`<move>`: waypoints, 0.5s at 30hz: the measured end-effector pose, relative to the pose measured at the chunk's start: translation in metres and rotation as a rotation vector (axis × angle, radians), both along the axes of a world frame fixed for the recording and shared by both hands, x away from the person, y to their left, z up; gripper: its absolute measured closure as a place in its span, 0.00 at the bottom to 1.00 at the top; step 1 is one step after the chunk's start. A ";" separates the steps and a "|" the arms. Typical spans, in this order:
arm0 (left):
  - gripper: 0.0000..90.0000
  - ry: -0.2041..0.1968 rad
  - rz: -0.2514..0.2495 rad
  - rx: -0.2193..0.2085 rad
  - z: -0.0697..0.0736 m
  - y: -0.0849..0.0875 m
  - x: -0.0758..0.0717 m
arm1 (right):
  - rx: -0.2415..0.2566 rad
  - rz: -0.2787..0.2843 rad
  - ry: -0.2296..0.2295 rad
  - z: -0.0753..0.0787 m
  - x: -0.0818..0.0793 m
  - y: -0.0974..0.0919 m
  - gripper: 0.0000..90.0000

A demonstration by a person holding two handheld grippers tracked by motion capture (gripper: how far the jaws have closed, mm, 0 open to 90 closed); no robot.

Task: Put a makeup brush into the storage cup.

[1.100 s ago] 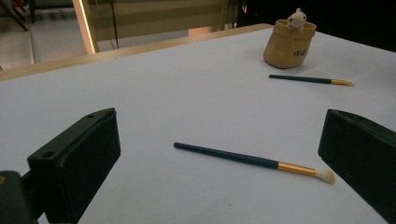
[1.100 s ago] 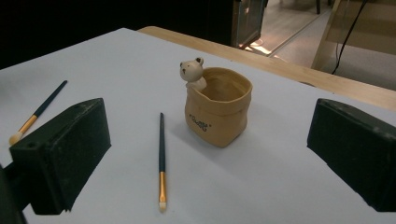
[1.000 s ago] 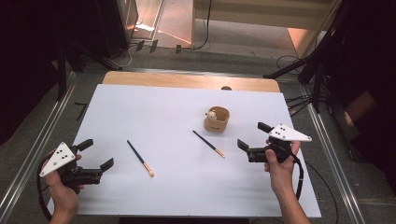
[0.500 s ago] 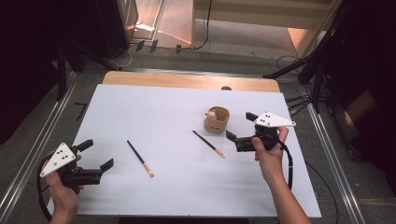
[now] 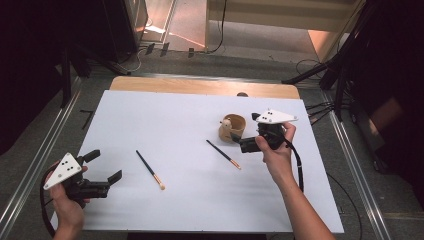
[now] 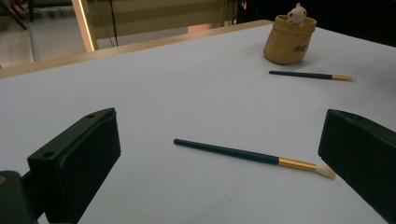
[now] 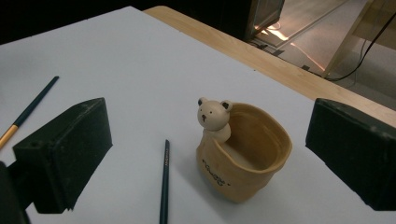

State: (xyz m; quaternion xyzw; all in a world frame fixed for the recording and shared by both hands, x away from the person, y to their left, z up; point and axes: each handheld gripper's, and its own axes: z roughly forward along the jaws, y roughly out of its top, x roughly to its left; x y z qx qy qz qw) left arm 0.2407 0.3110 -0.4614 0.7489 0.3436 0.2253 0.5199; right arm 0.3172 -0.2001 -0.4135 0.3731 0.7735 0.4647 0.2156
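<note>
Left gripper (image 5: 106, 167) is hovering with jaws spread wide, holding nothing; the near brush (image 5: 151, 169) is lying just ahead of it, framed between its jaws in the left gripper view. The far brush (image 5: 223, 154) is resting just left of the right gripper (image 5: 238, 139), whose jaws are standing apart, flanking the tan bear cup (image 5: 233, 127) without touching it.

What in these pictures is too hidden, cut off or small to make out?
- Lettering on the bear cup: too small to read in either gripper view.
- Nearer brush in the right gripper view: tip cut off by the bottom edge.
- Right gripper fingers, high view: partly hidden behind the hand and the grey plate.
</note>
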 end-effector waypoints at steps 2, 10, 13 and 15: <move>0.00 0.000 -0.001 0.001 0.000 0.000 0.000 | -0.019 -0.004 0.013 0.000 0.004 0.004 0.01; 0.00 0.000 0.001 0.002 0.000 0.000 0.000 | -0.078 0.015 0.058 0.003 0.016 0.016 0.05; 0.00 0.003 -0.002 0.001 -0.001 0.000 0.001 | -0.096 0.021 0.082 0.004 0.020 0.020 0.06; 0.00 0.002 -0.005 -0.001 -0.001 0.000 0.001 | -0.108 0.025 0.092 0.004 0.023 0.022 0.06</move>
